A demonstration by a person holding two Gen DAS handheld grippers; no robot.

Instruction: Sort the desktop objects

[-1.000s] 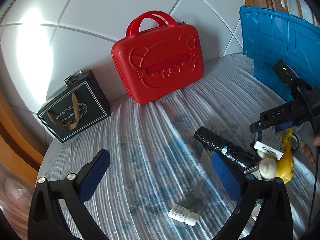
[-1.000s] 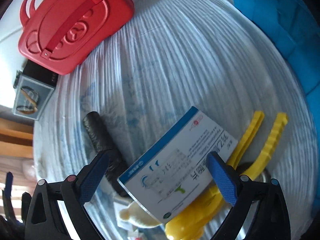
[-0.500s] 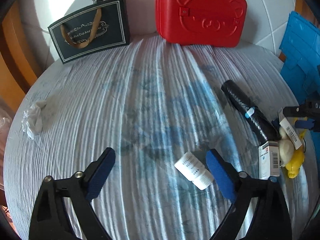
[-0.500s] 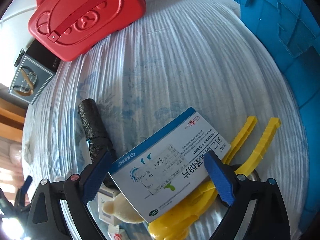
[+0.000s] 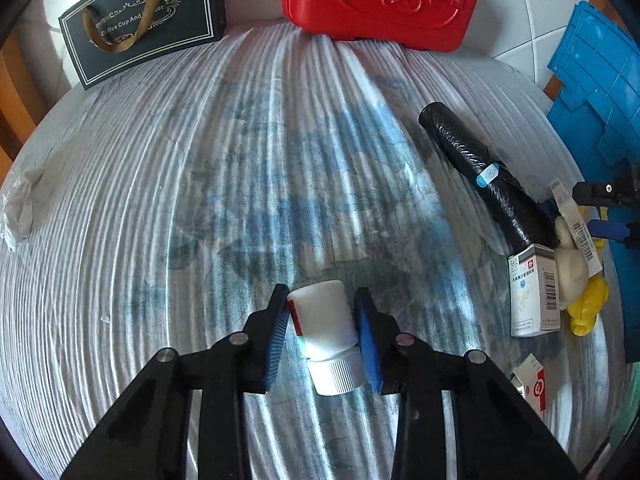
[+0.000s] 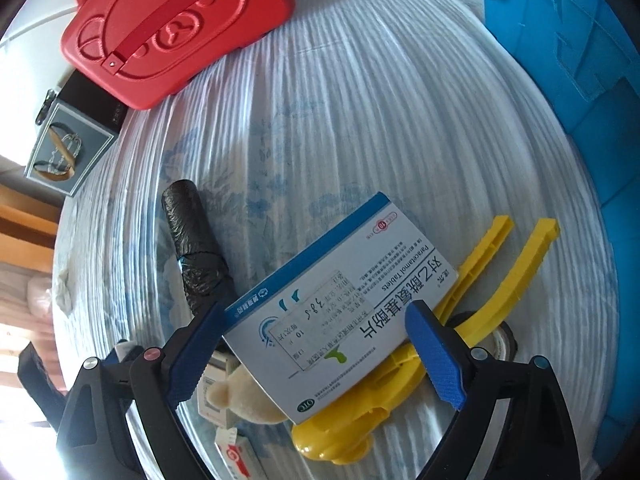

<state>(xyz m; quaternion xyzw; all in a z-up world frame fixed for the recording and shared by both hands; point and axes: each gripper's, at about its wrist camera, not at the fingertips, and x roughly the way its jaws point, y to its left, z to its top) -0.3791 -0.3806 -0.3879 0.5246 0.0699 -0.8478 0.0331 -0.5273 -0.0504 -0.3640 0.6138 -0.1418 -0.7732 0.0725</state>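
Between the closing left claw (image 5: pixel 322 334) lies a white bottle (image 5: pixel 326 332); ahead, bare counter (image 5: pixel 240 160). Right claw (image 6: pixel 316 354) is closing, straddling the tablet box (image 6: pixel 340 308).

left gripper (image 5: pixel 322 326) closing around white bottle (image 5: pixel 326 330) on cloth (image 5: pixel 200 200)

The left tool (image 5: pixel 322 330) points steeply down, its jaws closing with both blue pads against what lies between them. The right tool (image 6: pixel 308 354) also tilts down, its jaws closing, still spread wide.
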